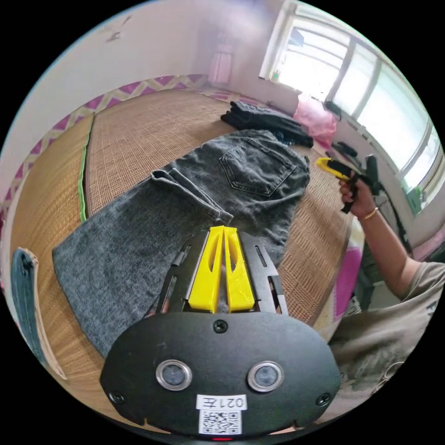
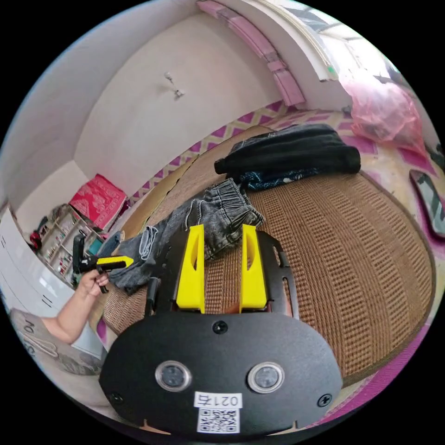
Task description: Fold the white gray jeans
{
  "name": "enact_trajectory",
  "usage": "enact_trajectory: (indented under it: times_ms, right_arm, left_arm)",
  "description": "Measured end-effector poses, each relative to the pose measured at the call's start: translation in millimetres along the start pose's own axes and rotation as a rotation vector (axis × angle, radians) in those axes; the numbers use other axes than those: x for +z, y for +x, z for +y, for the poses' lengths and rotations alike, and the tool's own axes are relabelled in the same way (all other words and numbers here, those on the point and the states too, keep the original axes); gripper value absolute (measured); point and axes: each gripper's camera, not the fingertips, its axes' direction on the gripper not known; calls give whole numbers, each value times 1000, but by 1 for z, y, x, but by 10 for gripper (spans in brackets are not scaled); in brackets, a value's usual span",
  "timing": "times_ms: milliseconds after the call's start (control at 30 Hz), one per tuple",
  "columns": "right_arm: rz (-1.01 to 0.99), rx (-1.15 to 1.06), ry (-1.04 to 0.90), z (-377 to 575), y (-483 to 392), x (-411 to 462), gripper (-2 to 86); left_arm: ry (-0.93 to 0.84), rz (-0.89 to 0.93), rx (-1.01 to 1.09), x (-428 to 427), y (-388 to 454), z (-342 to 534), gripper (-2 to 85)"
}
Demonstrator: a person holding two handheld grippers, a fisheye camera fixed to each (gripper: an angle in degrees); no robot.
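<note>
Left gripper view, nearest the lens: a white sticker with printed characters and a square code sits on the black housing; its content is not transcribed. Above it, the left gripper [image 1: 224, 230] has its two yellow jaws pressed together, with a sliver of grey cloth showing between them low down; whether they truly pinch fabric cannot be told. The jaw tips lie at the edge of the grey jeans [image 1: 185, 204], which are spread on a woven mat [image 1: 139, 130], one leg doubled over, a back pocket facing up. Beyond the jeans lies a dark clothes pile [image 1: 266, 121], then a pink bag [image 1: 317, 118] below the window [image 1: 352, 79].

Right gripper view: a similar sticker marks the housing. The right gripper [image 2: 223, 232] has its jaws spread apart, bare mat between them; the jeans' waistband [image 2: 227, 211] lies just past the tips, apart from them. Farther left, a hand [image 2: 90, 282] holds the other gripper at the jeans' far end.
</note>
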Motion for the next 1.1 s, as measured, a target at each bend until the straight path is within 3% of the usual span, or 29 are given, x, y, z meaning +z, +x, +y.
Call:
enact_trajectory:
  times_ms: [267, 667, 933, 1100]
  right_arm:
    - [197, -297, -40, 71, -103, -52, 116]
    - [153, -371, -72, 140, -187, -95, 113]
    - [151, -373, -64, 163, -218, -128, 111]
    - [139, -358, -61, 171, -230, -148, 111]
  left_arm:
    - [-105, 11, 62, 31, 54, -74, 61]
    - [-50, -85, 123, 5, 125, -130, 66]
    - [63, -314, 164, -20, 188, -132, 63]
    - [25, -263, 182, -19, 204, -133, 92]
